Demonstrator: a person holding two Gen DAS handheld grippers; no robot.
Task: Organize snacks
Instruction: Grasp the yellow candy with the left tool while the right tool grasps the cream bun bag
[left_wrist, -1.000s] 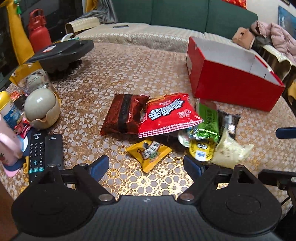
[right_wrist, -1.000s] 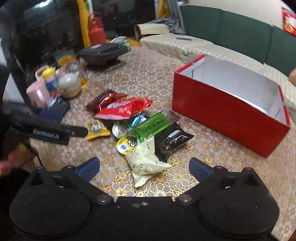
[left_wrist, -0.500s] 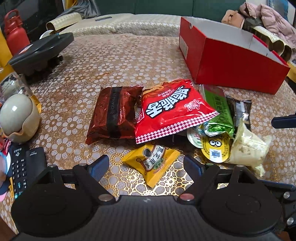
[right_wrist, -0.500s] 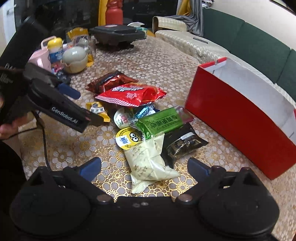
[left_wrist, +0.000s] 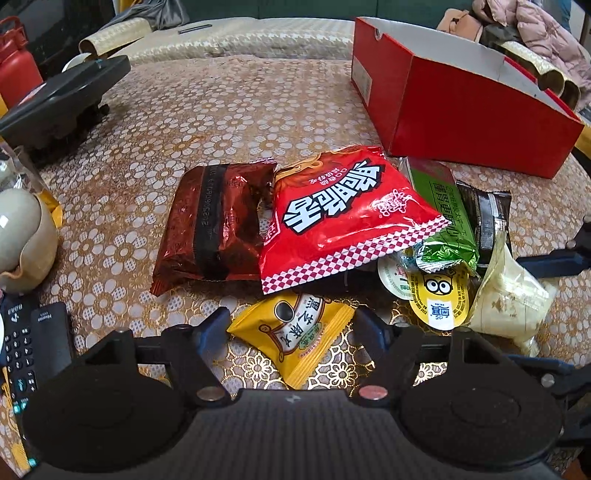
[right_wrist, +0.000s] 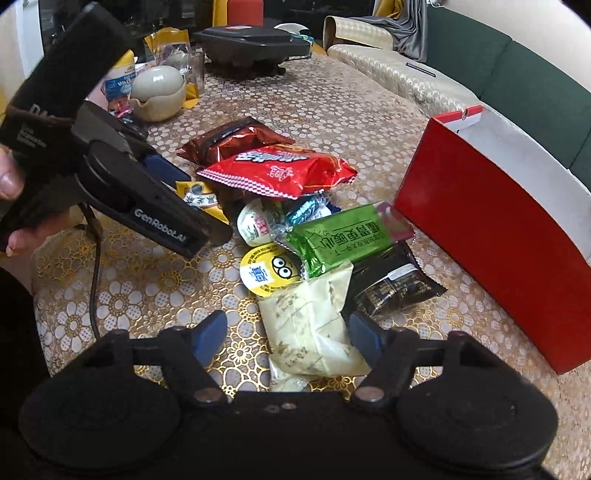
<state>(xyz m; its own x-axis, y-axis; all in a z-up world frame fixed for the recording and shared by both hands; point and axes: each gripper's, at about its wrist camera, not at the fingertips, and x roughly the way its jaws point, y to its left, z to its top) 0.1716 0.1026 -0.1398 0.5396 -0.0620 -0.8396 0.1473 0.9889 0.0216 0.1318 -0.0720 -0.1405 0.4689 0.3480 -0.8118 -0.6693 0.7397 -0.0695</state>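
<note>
Left gripper (left_wrist: 291, 330): lower centre of the left wrist view, jaws closing in on a yellow snack packet (left_wrist: 295, 332), which lies between the blue pads; the left pad looks to meet the packet's corner, the right pad stands just beside its edge, so the claw is not yet clenched on it.

Right gripper (right_wrist: 288, 332): lower centre of the right wrist view, jaws likewise just closing around a pale cream packet (right_wrist: 310, 328); a gap shows at the left pad, the right pad is at the wrapper's edge (contact cannot be told), so it counts as released.

Snack pile, centre of both views, on the gold floral tablecloth (left_wrist: 207, 122): dark red foil bag (left_wrist: 210, 229), bright red chip bag (left_wrist: 340, 218) overlapping it, green bar wrapper (right_wrist: 340, 236), black packet (right_wrist: 395, 284), yellow-lidded jelly cup (right_wrist: 266, 271) with cartoon eyes, a second white-lidded cup (right_wrist: 253, 221).

Red cardboard box (left_wrist: 461, 103): upper right of the left view, open, white inside, near the pile but apart from it.

Remote control (left_wrist: 33, 347): lower left edge.
</note>
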